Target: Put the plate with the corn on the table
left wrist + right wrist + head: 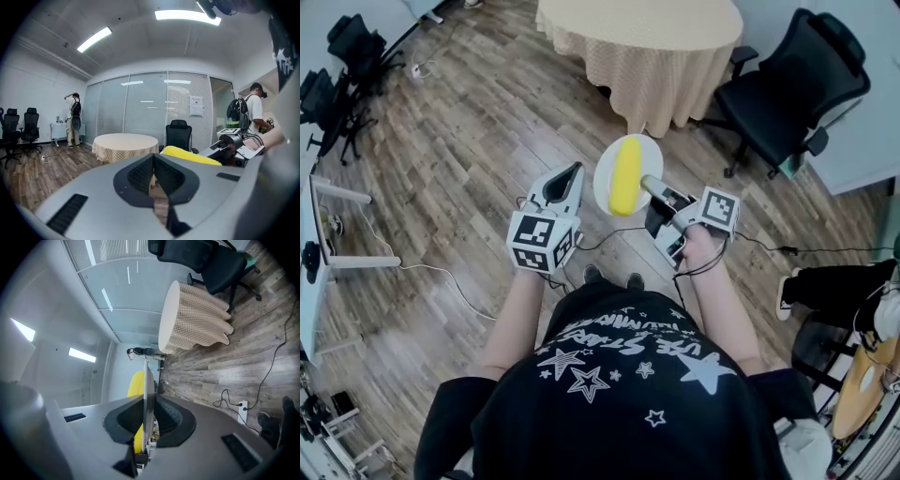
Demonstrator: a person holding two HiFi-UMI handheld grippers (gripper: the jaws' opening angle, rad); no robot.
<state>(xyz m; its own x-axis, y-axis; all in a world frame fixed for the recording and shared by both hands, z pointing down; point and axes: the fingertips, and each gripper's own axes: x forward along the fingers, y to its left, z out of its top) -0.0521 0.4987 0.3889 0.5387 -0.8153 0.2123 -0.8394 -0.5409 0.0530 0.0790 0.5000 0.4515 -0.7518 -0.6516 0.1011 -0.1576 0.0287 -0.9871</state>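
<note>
A white plate (607, 178) carries a yellow corn cob (625, 175) and is held level in the air above the wooden floor. My right gripper (650, 186) is shut on the plate's right rim. In the right gripper view the plate (146, 399) shows edge-on between the pads, with the corn (136, 383) on its left. My left gripper (571, 172) floats just left of the plate, shut and holding nothing; its view shows the corn (190, 155) to the right. The round table (637, 28) with a checked cloth stands ahead, beyond the plate.
A black office chair (797, 84) stands right of the table. More black chairs (347, 56) are at the far left, beside a white desk frame (337, 262). Cables (441, 277) trail over the floor. Two people (73, 117) (251, 112) stand in the room.
</note>
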